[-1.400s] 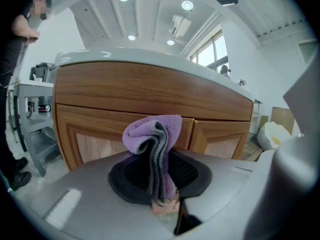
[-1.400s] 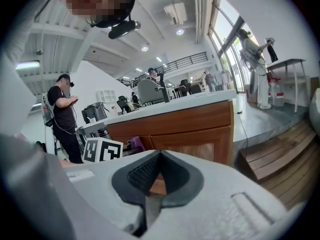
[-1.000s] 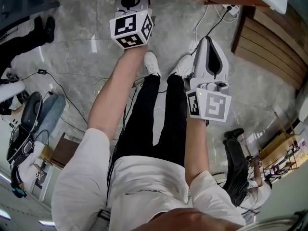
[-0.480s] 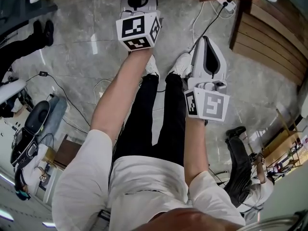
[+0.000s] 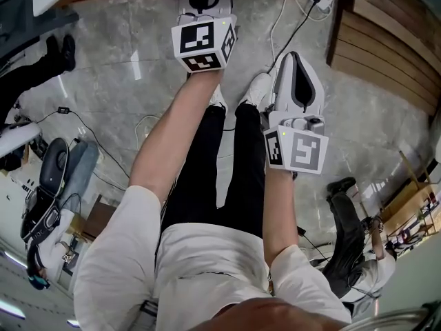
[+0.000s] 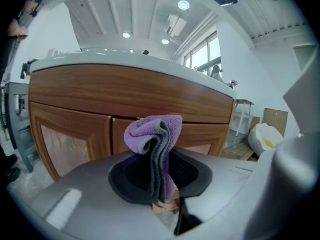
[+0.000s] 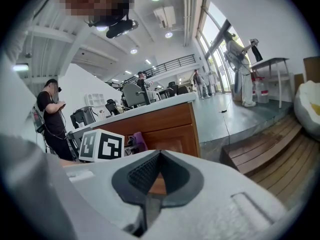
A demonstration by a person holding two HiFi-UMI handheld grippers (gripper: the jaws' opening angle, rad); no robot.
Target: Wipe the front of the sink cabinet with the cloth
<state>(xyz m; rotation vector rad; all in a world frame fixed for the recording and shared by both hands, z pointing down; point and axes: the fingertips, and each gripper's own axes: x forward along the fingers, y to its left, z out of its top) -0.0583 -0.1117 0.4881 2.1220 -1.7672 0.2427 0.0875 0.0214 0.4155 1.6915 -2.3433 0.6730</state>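
On the left, the left gripper [image 6: 160,166] was clamped tight on the purple cloth [image 6: 156,131]. The cloth bunched up out of its jaws, right in front of the wooden sink cabinet [image 6: 90,91], near the seam between two doors. Over on the right, the right gripper [image 7: 158,159] hung clear of the cabinet, jaws pinched together on nothing.

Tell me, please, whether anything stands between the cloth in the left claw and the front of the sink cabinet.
Nothing visible does. The left claw is shut on the purple cloth, and in the left gripper view the wooden cabinet front lies straight beyond it, with no object between them.
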